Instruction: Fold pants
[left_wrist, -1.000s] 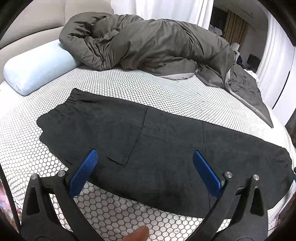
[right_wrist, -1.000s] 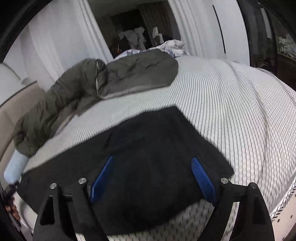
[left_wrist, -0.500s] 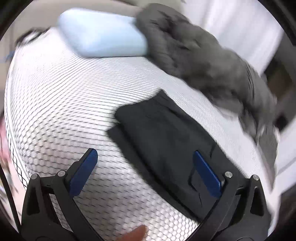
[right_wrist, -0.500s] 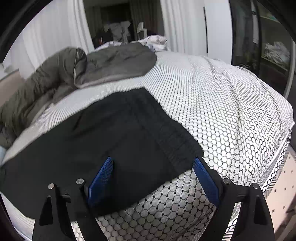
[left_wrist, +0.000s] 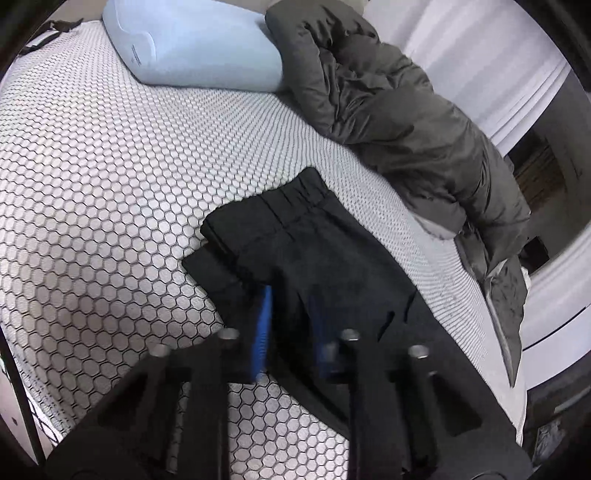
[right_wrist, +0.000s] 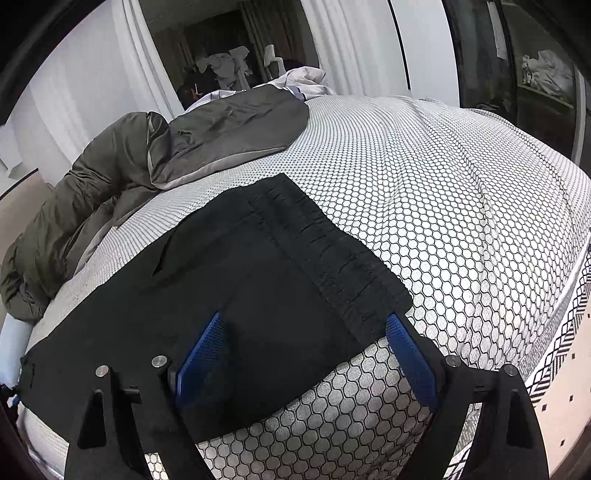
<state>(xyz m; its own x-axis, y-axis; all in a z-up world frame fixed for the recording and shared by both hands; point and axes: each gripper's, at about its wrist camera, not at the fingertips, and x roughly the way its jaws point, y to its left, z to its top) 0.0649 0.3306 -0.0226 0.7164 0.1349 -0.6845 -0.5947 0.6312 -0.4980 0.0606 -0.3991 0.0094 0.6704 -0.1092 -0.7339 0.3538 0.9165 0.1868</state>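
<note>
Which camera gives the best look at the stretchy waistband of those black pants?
The right wrist view: the gathered waistband runs sharp and whole across the bed there. The left wrist view shows the pants' other end instead, so no waistband.

Pants (left_wrist: 317, 258) lie flat on bed sheet (left_wrist: 92, 184), running from centre toward 5 o'clock in left wrist view. Pillow (left_wrist: 192, 48) at 11 o'clock, on the sheet. Duvet (left_wrist: 399, 122) heaped from 12 to 3 o'clock, behind the pants, touching the pillow. Right wrist view: waistband (right_wrist: 332, 258) toward 3 o'clock; duvet at 10 o'clock.
</note>
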